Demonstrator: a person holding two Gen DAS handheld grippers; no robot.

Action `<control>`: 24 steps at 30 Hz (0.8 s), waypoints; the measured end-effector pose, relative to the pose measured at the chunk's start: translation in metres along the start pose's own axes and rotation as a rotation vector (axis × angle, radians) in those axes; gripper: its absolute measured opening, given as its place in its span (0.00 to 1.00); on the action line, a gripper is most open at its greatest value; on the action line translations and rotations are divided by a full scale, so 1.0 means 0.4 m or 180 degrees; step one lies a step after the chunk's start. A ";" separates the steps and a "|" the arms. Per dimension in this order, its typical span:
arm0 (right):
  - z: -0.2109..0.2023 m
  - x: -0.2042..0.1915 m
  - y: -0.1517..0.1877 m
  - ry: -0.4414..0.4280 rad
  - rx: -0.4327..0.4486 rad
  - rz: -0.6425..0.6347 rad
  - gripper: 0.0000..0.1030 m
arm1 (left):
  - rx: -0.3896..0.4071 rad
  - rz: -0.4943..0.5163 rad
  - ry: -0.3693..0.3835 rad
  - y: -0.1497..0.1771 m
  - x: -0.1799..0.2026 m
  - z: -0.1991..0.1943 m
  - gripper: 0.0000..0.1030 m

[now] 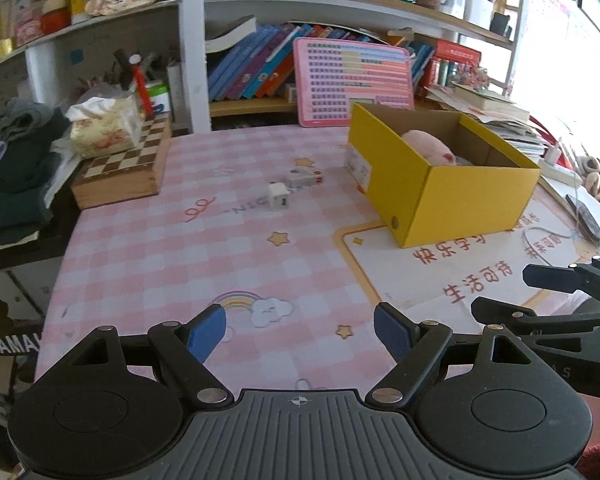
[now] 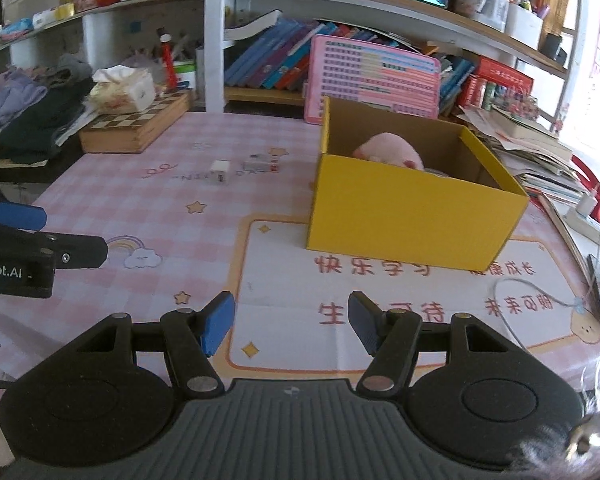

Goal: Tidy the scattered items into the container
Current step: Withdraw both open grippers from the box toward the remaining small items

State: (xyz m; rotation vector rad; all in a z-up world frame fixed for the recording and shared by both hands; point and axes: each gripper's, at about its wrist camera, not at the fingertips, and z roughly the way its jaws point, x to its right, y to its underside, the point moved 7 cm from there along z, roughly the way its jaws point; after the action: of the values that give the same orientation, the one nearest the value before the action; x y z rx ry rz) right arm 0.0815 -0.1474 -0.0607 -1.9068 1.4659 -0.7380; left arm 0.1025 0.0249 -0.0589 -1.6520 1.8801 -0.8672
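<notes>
Covering the desk, a pink checked mat (image 1: 148,248) carried a yellow box (image 1: 456,196) w/ a pink plush (image 1: 428,146) inside. A white cube (image 1: 278,196), maybe a charger, and a small flat packet (image 1: 305,178) lay on the mat left of the box. Left gripper (image 1: 300,334) and right gripper (image 2: 291,324) hung over the mat, jaws apart, nothing between them.

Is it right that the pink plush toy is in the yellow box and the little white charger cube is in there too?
Not quite. The pink plush toy is in the yellow box, but the white charger cube sits outside it on the pink checked mat, as the left wrist view shows.
</notes>
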 end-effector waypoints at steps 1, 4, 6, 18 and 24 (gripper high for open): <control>0.004 -0.007 -0.003 -0.0013 -0.0001 -0.0010 0.60 | -0.0003 -0.0013 -0.0018 0.001 -0.008 0.000 0.81; 0.015 -0.027 -0.014 -0.0054 0.0009 -0.0040 0.60 | -0.0006 -0.0048 -0.0060 0.005 -0.026 -0.004 0.81; 0.022 -0.042 -0.023 -0.0086 0.0022 -0.0070 0.60 | -0.0001 -0.0065 -0.0083 0.007 -0.037 -0.008 0.81; 0.055 -0.104 -0.068 -0.0176 0.0051 -0.0309 0.66 | -0.0029 -0.0154 -0.0111 0.002 -0.073 0.010 0.82; 0.080 -0.121 -0.084 -0.0180 0.0083 -0.0425 0.62 | -0.0036 -0.0116 -0.0083 -0.011 -0.069 0.042 0.82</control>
State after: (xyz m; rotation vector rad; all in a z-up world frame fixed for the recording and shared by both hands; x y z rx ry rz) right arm 0.1153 -0.0896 -0.0593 -2.0040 1.2985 -0.7536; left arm 0.1217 0.0495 -0.0684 -1.7010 1.8462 -0.8469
